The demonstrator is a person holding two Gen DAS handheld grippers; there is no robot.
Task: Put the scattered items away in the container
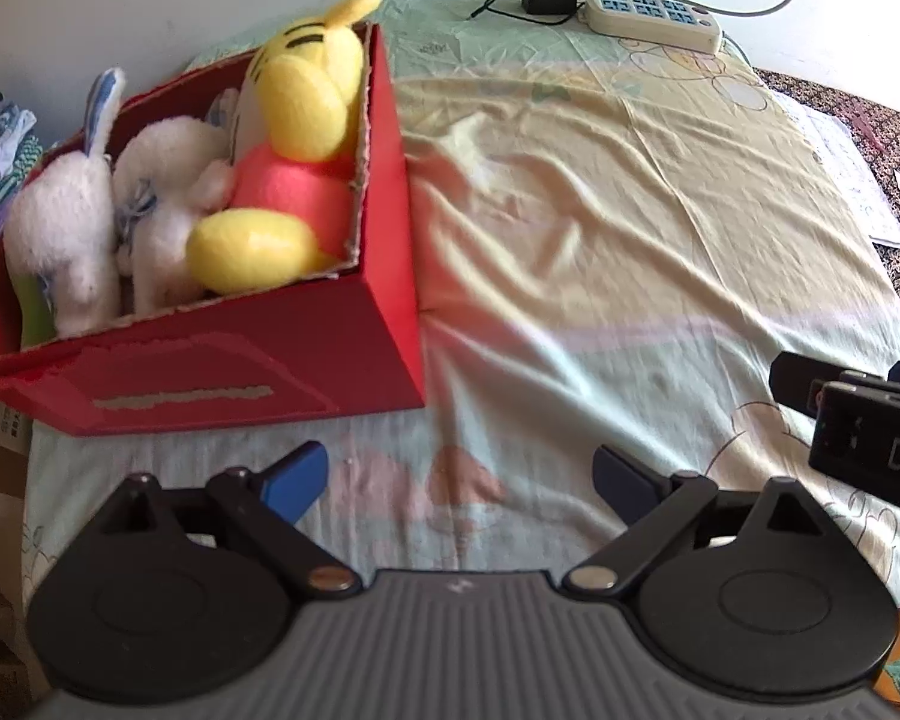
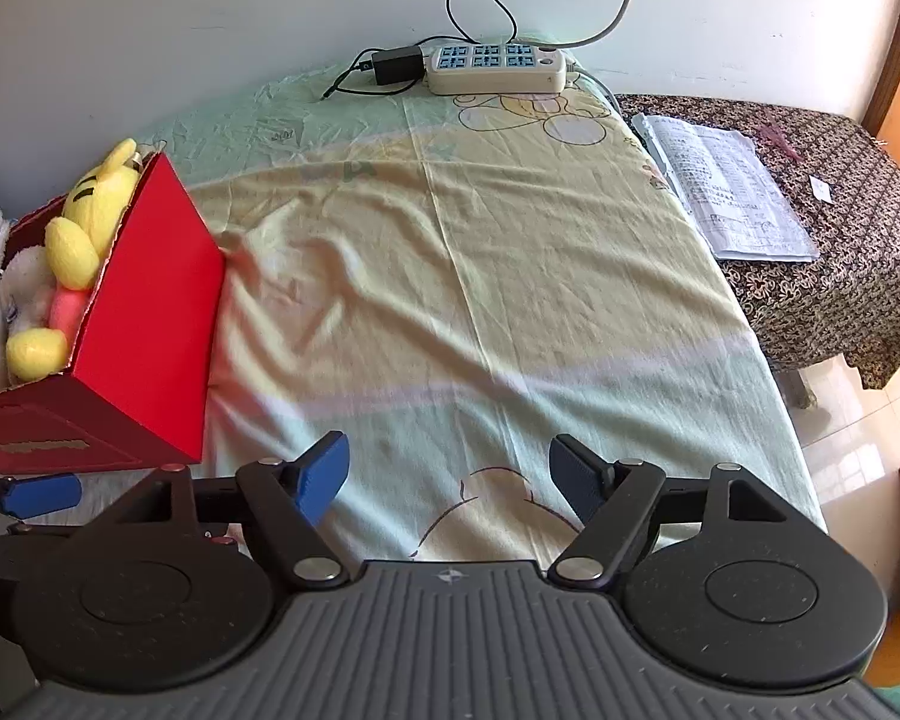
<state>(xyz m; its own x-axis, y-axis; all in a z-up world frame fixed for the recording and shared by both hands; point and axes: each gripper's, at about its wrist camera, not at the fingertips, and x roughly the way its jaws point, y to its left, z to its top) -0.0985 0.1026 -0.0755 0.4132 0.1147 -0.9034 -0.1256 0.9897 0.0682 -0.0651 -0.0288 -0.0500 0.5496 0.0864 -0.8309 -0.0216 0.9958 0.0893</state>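
Red box [image 1: 240, 354], yellow-and-pink plush [image 1: 294, 120], white plush [image 1: 60, 240], pastel cartoon-print sheet [image 1: 600, 240].

Both views are brightly daylit; light enters from the right, where the glossy pale floor tiles [image 2: 840, 414] glare. A broad sunlit band falls across the middle of the wrinkled pastel cartoon-print bedsheet [image 1: 600, 210], its near edge shaded. The red cardboard box [image 1: 354, 336] casts a reddish tint beside it. Slight blur softens the box front. Fisheye bending and dark vignetting mark the corners.

One red box [image 1: 222, 360], three plush toys: one yellow [image 1: 294, 138], two white [image 1: 60, 240], one power strip [image 1: 654, 18]
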